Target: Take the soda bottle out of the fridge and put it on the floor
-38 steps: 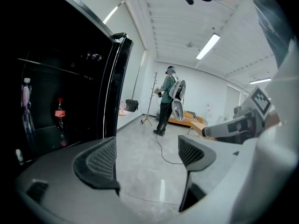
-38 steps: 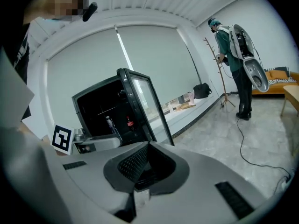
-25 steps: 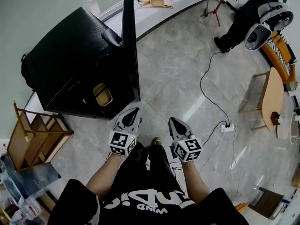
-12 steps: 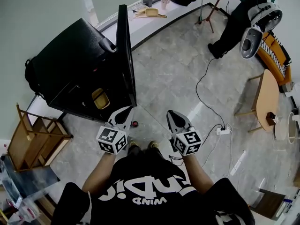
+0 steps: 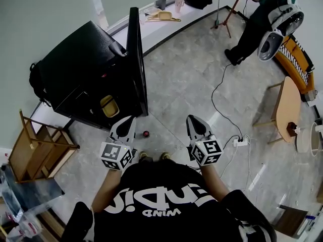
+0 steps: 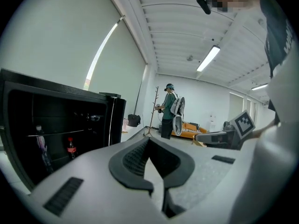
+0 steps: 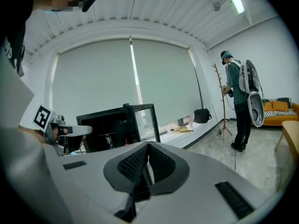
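fridge (image 5: 75, 69): while its door (image 5: 135, 59) stands open, it fills the upper left of your head view.
left gripper (image 5: 127, 121): clenched on nothing, lower centre of that view, in front of you.
right gripper (image 5: 194, 121): jaws pressed together too, empty, to the right of your left one.
soda bottle (image 6: 71, 148): upright on a fridge shelf, lower left of your left gripper view.
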Available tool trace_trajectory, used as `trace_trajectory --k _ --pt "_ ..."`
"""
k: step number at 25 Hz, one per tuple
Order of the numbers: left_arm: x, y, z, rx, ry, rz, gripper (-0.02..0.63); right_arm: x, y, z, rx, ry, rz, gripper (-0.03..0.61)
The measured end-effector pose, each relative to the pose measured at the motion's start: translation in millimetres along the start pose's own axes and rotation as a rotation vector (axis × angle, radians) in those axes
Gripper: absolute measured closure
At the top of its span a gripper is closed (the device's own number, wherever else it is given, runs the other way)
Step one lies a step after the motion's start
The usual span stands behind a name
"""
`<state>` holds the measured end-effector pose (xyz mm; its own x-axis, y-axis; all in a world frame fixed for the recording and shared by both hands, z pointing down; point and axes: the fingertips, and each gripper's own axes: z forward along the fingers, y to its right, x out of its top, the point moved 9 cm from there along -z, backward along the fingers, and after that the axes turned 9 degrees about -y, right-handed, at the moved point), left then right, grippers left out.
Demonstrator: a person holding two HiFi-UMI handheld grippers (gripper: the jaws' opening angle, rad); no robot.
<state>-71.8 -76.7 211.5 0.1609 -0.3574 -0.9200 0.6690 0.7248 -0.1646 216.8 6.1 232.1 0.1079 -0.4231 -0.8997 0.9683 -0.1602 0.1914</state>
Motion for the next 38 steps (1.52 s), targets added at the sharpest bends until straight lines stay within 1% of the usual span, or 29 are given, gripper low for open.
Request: trace_trajectory --k 3,8,23,38 --pt "-2 -2 0 0.024 0.007 0.023 0.606 1 1 4 0.006 0.005 -0.015 0.557" --pt "-8 -7 7 0.05 0.01 0.008 0.606 5 2 14 0.011 0.016 -0.033 0.557" --pt "-6 -7 10 0.067 0.009 -0.001 0.606 6 1 15 0.031 0.024 -0.056 0.557" --pt "-12 -3 2 0.087 0.014 -0.006 0.606 -1 -8 12 0.039 0.026 -0.042 0.556"
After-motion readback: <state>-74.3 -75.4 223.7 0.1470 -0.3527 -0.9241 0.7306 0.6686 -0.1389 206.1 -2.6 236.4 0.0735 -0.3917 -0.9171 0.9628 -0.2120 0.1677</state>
